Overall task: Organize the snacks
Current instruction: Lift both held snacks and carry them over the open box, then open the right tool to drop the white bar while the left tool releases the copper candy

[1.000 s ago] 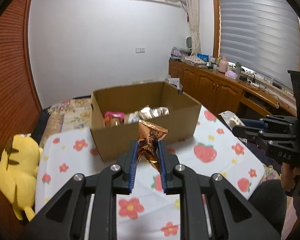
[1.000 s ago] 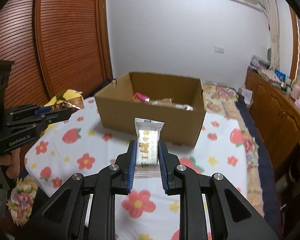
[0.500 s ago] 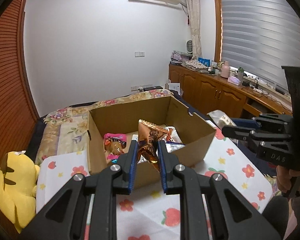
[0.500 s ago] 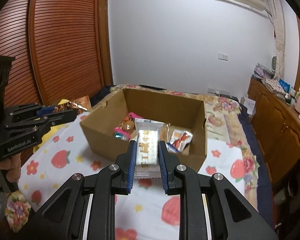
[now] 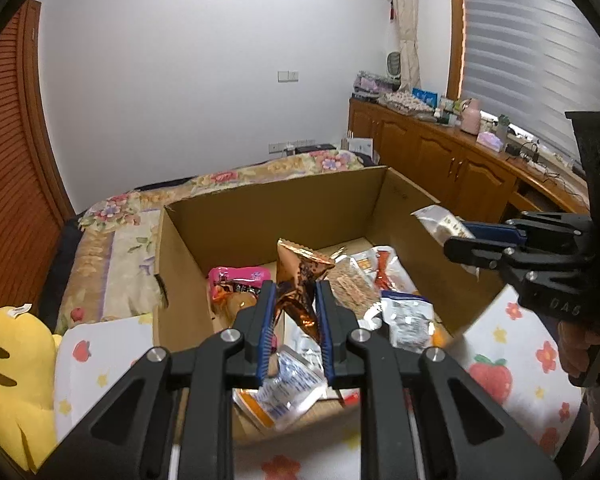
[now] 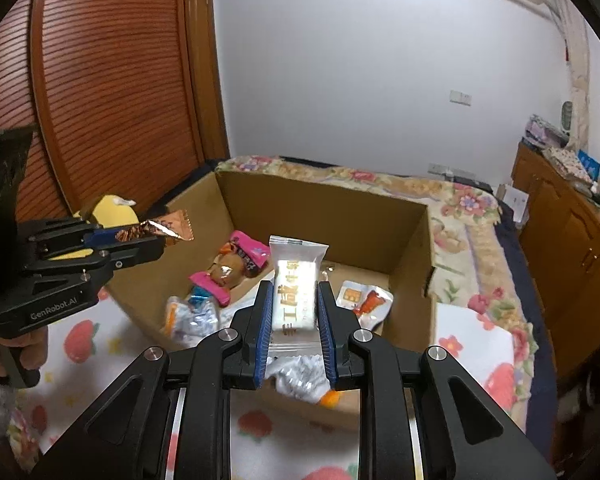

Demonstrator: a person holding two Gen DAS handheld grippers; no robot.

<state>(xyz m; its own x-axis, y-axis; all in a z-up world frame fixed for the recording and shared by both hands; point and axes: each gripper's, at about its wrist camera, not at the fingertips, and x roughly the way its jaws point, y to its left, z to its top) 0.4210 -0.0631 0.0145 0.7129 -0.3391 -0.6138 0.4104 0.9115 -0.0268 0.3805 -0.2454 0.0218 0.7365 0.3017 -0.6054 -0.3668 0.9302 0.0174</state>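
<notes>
An open cardboard box [image 5: 260, 216] [image 6: 324, 204] holds several snack packets, among them a pink one [image 5: 236, 276] [image 6: 246, 254]. My left gripper [image 5: 296, 292] is shut on a copper foil packet [image 5: 300, 276] and hangs over the box's near half; the same gripper [image 6: 156, 240] and packet [image 6: 168, 230] show from the side at the box's left wall in the right wrist view. My right gripper [image 6: 294, 294] is shut on a white packet with gold print [image 6: 294, 284], over the box's front edge. At the box's right wall in the left wrist view is that gripper [image 5: 456, 242] with its packet [image 5: 440, 220].
The box rests on a cloth with strawberries and flowers [image 5: 496, 372] [image 6: 80, 344]. A yellow plush toy [image 5: 8, 380] lies at the left. A flowered bed cover [image 6: 468, 216] lies behind the box, wooden cabinets [image 5: 440, 160] stand to the right, and a slatted wooden door [image 6: 108, 80] is on the left.
Both grippers have moved forward from in front of the box to over it, each keeping its packet. The box interior now fills the middle of both views.
</notes>
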